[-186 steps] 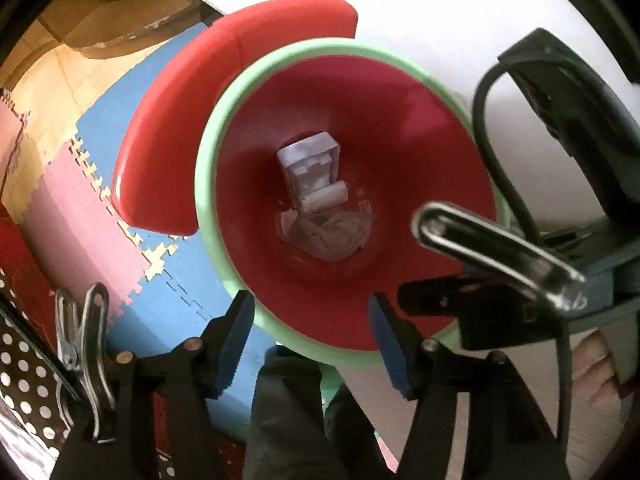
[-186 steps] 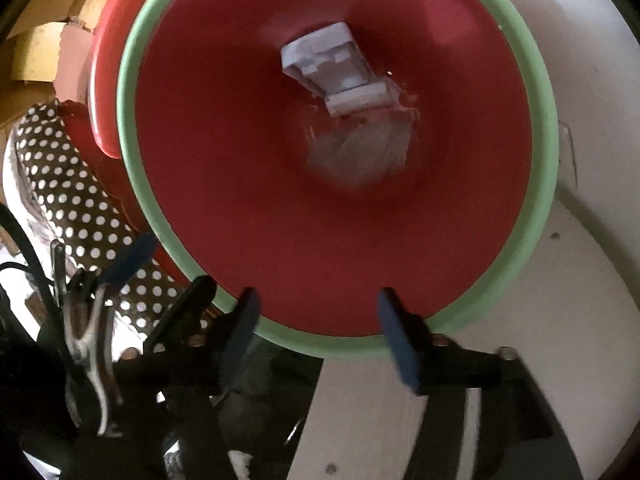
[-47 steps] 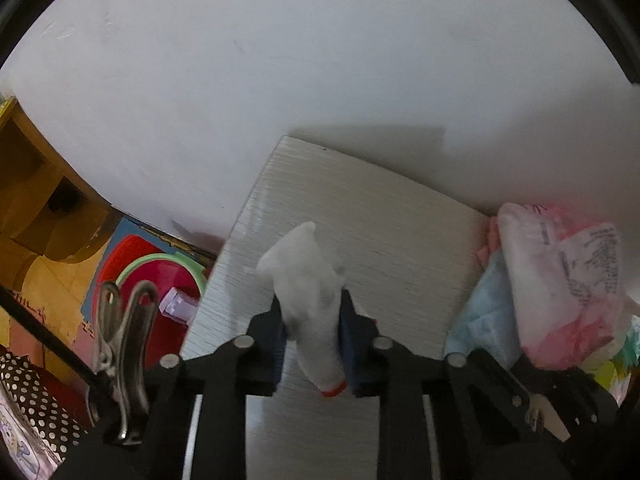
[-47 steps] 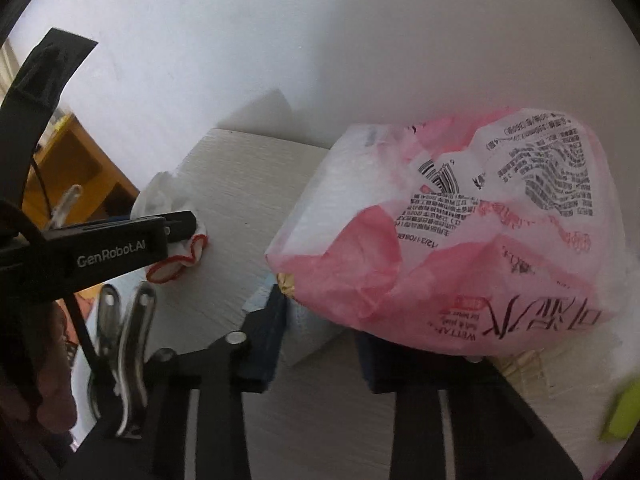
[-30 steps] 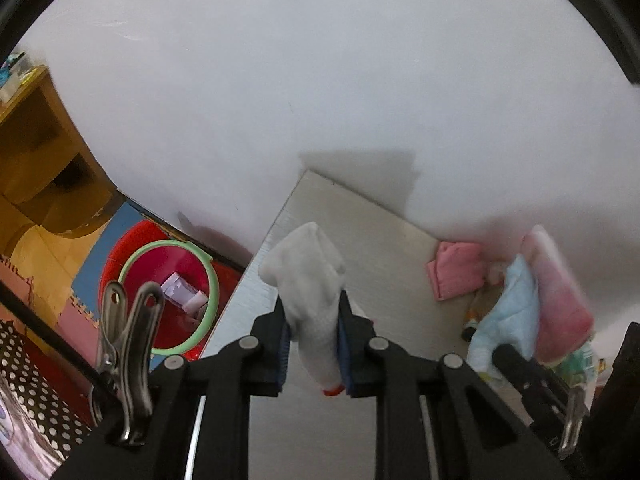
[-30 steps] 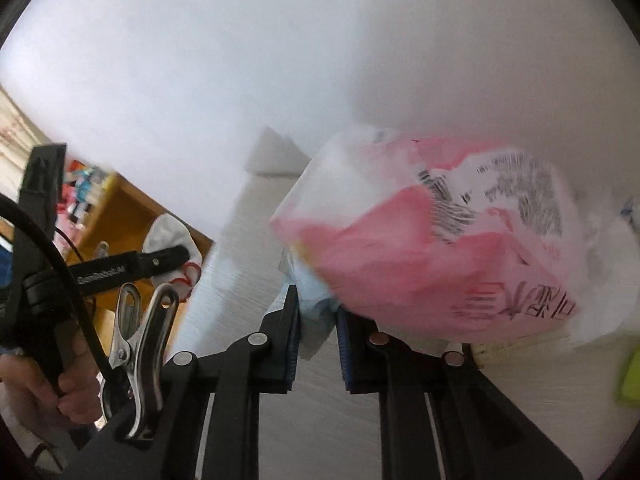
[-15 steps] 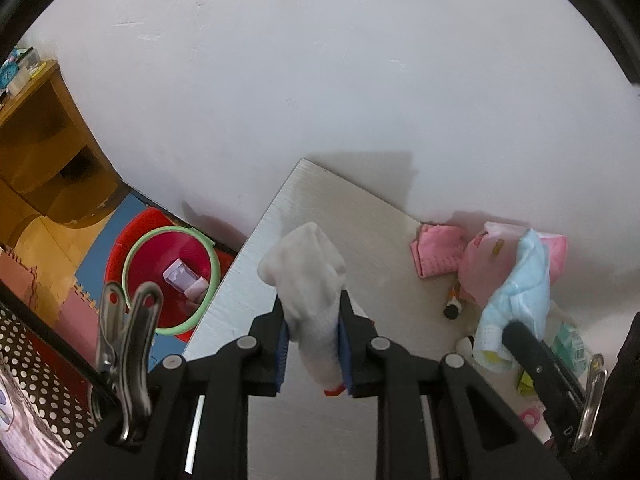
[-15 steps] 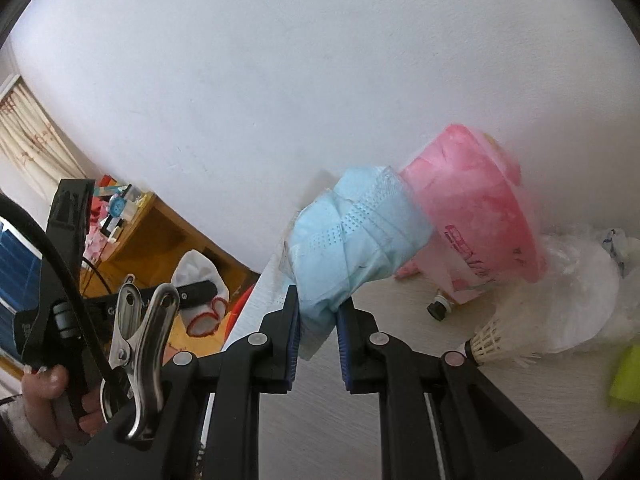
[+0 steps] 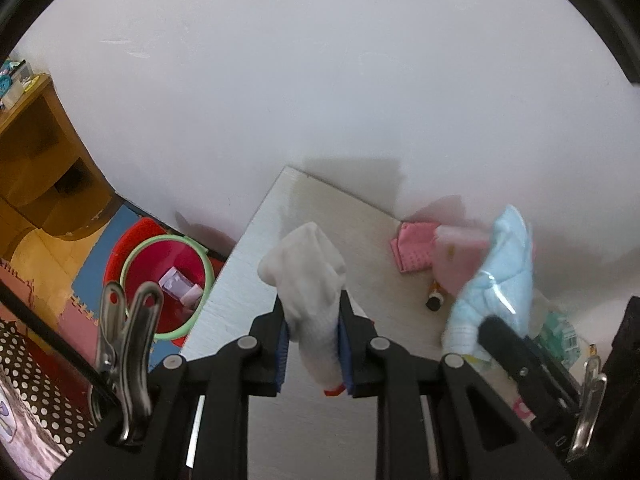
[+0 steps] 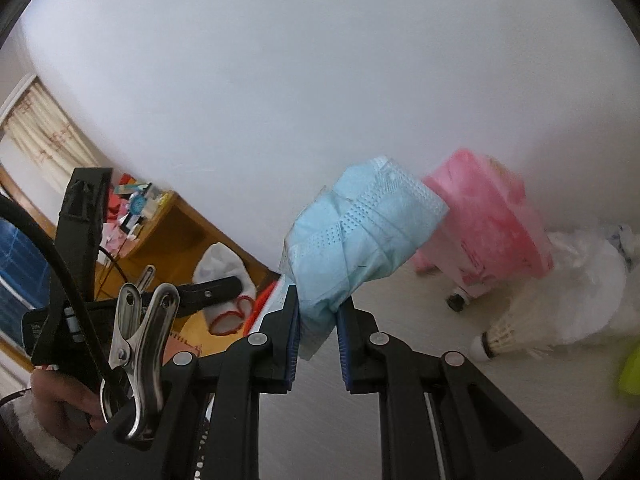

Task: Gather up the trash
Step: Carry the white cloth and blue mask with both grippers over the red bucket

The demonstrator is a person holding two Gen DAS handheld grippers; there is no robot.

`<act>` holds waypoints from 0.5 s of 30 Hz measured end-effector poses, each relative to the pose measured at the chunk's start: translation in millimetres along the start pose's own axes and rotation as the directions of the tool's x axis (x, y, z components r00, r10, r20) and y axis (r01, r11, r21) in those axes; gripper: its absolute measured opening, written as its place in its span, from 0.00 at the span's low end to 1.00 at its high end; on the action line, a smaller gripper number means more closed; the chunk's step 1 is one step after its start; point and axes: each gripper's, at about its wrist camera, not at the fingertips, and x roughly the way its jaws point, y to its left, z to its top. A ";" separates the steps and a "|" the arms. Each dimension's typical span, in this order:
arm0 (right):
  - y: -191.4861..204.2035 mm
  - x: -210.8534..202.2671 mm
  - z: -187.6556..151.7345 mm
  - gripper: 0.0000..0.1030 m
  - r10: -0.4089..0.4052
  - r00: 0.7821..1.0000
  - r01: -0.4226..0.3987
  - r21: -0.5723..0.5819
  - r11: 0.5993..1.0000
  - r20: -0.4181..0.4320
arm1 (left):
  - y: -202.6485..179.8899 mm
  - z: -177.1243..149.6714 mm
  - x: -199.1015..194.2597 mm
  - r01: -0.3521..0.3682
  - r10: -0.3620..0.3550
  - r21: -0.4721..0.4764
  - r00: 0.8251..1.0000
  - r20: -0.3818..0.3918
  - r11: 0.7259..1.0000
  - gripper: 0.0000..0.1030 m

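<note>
White wall and pale tabletop (image 9: 256,264) frame two pairs of tongs, each clamped on a piece of trash.

Left tongs (image 9: 313,346) pinch a crumpled white sock (image 9: 308,276) with a red cuff above the tabletop's left edge; right tongs (image 10: 317,344) grip a blue face mask (image 10: 360,232), a pink plastic wrapper (image 10: 492,224) hanging blurred behind it. Beyond lie a shuttlecock (image 10: 500,336) and a pink cloth (image 9: 412,246); a red, green-rimmed bin (image 9: 160,256) stands on the floor far left.
</note>
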 end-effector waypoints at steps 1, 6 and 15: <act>3.3 1.8 1.2 0.17 0.008 1.000 -0.008 -0.003 1.000 0.001 | 1.7 1.1 -4.4 -0.008 0.008 0.000 1.000 0.013 1.000 0.20; 26.7 22.5 2.3 0.17 0.037 0.999 -0.038 -0.045 0.998 -0.014 | 12.8 8.7 -17.4 -0.003 0.002 0.020 0.999 0.042 1.000 0.20; 67.2 42.9 12.4 0.17 0.042 0.999 -0.042 -0.134 0.990 0.000 | 51.4 9.4 -5.8 0.014 -0.013 -0.038 1.000 0.022 0.999 0.20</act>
